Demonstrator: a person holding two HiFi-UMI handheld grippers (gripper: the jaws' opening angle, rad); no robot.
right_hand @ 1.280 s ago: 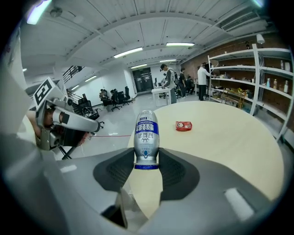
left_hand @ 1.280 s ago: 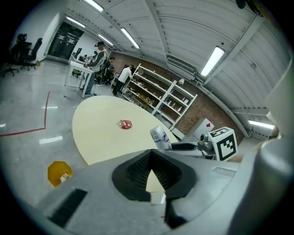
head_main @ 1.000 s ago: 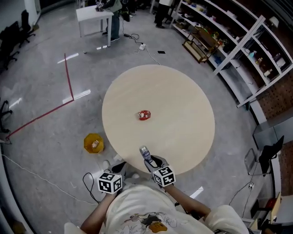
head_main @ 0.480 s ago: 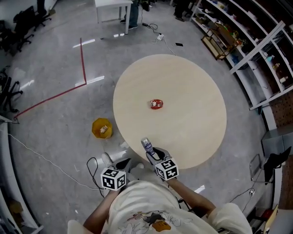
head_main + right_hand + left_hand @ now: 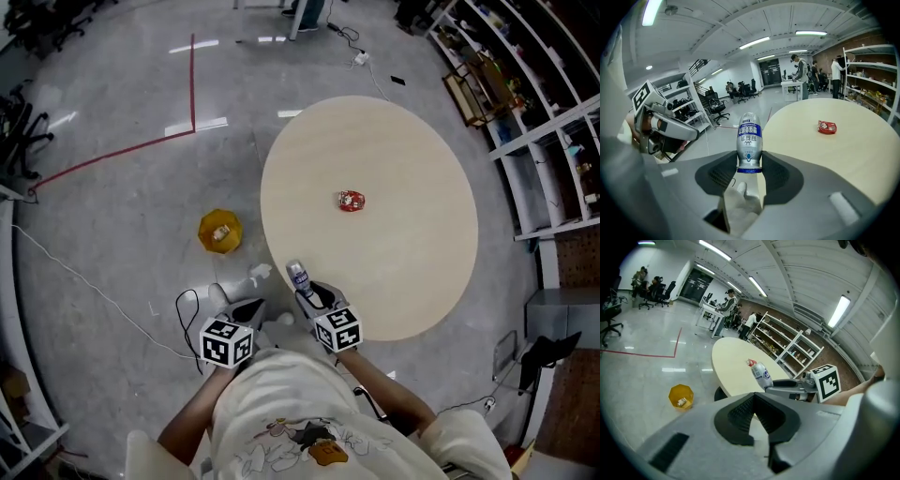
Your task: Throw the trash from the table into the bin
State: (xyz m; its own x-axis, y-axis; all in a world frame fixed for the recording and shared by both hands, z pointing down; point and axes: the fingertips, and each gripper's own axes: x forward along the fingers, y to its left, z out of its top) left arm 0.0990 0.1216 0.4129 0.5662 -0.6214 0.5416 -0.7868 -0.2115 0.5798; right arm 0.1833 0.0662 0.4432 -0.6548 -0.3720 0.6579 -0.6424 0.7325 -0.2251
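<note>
A person, seen from above, holds two grippers at the near left edge of a round beige tabletop (image 5: 403, 187). The right gripper (image 5: 306, 291) has its jaws partly apart, clamped on the base of a silver plastic bottle with a blue label (image 5: 298, 277), which sticks out past them at that edge. The left gripper (image 5: 246, 314), just beside it off the table, has its jaws pressed together with nothing between them. A crumpled red wrapper (image 5: 352, 200) lies near the tabletop's middle. A yellow bin (image 5: 206, 225) stands on the grey floor off the left edge, with a small item inside.
</note>
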